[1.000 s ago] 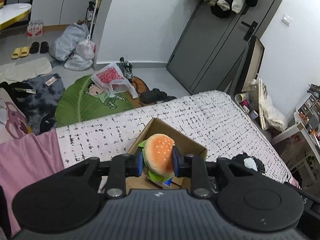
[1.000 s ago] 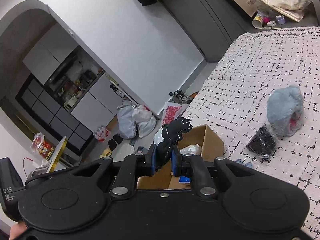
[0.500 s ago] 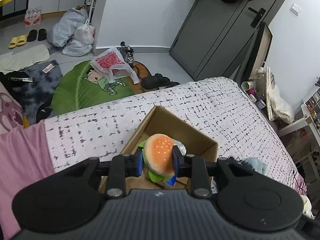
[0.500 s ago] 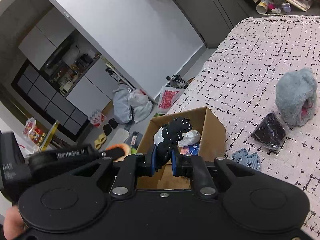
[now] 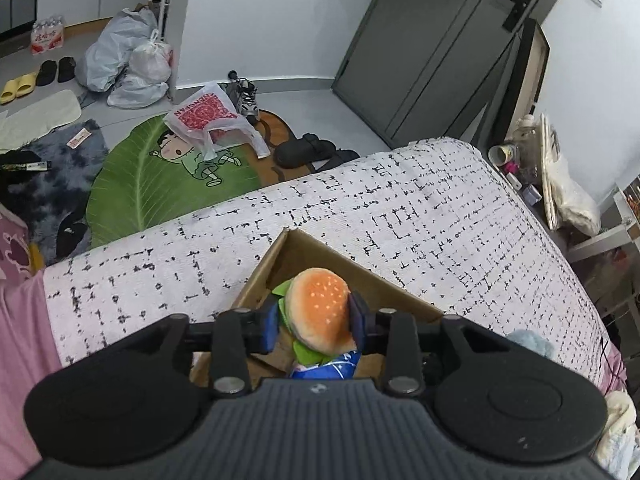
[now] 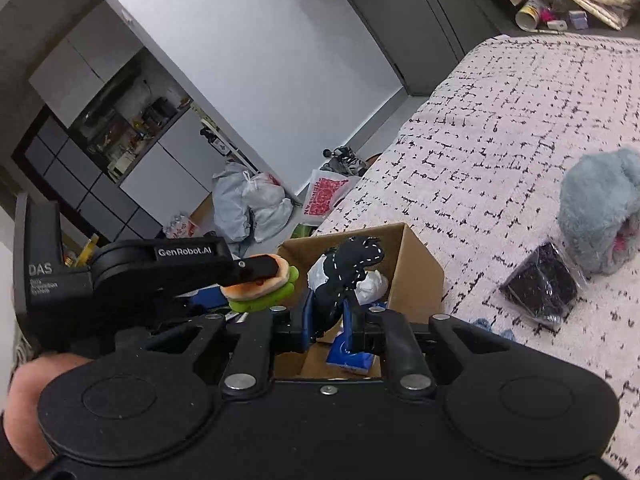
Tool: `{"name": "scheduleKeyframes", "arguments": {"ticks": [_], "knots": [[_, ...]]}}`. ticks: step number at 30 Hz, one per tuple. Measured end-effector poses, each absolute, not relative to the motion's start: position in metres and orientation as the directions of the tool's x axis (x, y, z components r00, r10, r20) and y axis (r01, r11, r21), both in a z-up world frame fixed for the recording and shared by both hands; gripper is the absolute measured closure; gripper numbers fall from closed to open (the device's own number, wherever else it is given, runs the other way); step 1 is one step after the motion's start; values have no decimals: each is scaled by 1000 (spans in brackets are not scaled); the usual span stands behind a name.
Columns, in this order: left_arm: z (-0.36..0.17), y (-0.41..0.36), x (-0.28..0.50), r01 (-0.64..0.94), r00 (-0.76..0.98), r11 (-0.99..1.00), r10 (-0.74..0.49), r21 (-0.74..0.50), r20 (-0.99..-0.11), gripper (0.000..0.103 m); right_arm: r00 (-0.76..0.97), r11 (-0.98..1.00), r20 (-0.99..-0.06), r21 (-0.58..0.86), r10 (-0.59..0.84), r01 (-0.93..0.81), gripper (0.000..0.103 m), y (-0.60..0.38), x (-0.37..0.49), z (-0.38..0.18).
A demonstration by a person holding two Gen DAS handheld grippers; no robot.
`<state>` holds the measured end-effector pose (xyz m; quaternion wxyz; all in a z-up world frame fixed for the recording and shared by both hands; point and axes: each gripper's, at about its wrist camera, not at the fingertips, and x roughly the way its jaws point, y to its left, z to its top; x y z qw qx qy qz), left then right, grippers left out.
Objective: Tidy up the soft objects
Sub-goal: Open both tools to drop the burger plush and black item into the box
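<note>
Fingers first: our left gripper (image 5: 314, 322) jaws opening, burger plush (image 5: 318, 306) between them, low centre of frame, over box (image 5: 304, 246); left pad seems clear of bun. Our right gripper (image 6: 328, 320) pinches black stitched plush (image 6: 352, 264), also over box. Progress, we judge: roughly midway. Box already holds white and blue items; grey plush (image 6: 600, 208), black packet (image 6: 540, 288) remain on bed (image 6: 500, 120), right side. Burger: orange seeded bun, green lettuce edge, squashy.
</note>
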<state>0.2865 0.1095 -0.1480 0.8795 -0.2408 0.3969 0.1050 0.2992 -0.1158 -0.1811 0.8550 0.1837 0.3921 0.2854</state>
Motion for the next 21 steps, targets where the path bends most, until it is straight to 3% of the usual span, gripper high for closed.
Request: {"name": "scheduleKeyframes", "arguments": {"ticks": [6,11,19,21], "knots": [[-148,117,290,-405,648,856,21,-321,-761,39,541,788,-577,509,612,-347,82,-103,309,-185],[-147,119,290,-418,638,850,23,-321,-770,31,545,798,-586,497,599,-341,74,-102,312,-186],[-144,111,278,-425,627,853,37,-302,-778,20,555,800,-586,517,590,-305,72,-118,309,-179],[-142,107,275,-412,625,862,31,-296,-780,17,558,799,-585,526,589,-292,62,-125,308,-174]]}}
